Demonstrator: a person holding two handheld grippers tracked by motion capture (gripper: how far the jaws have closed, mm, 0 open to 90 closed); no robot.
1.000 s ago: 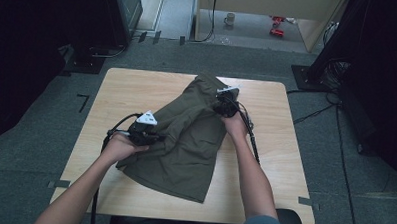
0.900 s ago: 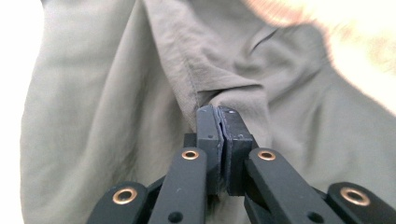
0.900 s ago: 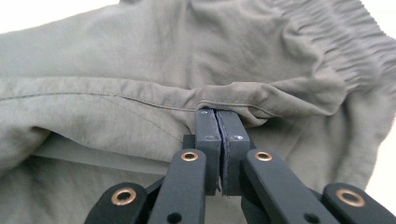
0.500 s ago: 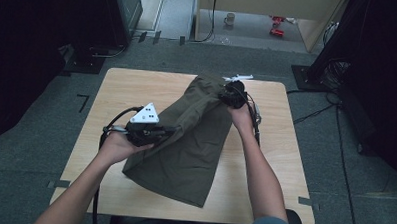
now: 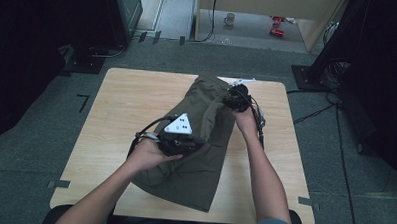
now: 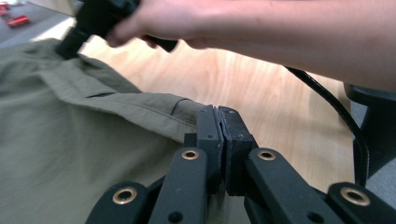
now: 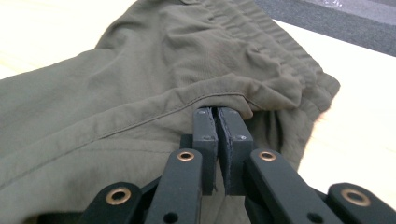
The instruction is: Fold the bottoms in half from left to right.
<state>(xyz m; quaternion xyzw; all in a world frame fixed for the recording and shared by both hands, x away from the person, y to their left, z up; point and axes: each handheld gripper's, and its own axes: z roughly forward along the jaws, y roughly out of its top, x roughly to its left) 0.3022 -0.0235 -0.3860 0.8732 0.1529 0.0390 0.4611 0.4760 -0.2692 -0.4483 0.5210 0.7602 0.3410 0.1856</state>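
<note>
An olive-green garment lay across the middle of the wooden table, its elastic waistband toward the far edge. The left gripper was clamped on a fold at the garment's near-left side. The right gripper pinched a seam just below the waistband. No brand, label or writing could be read on the cloth or the grippers.

A light wooden table stands on grey carpeted floor, dark equipment racks beyond; a mug sits on the far floor.
</note>
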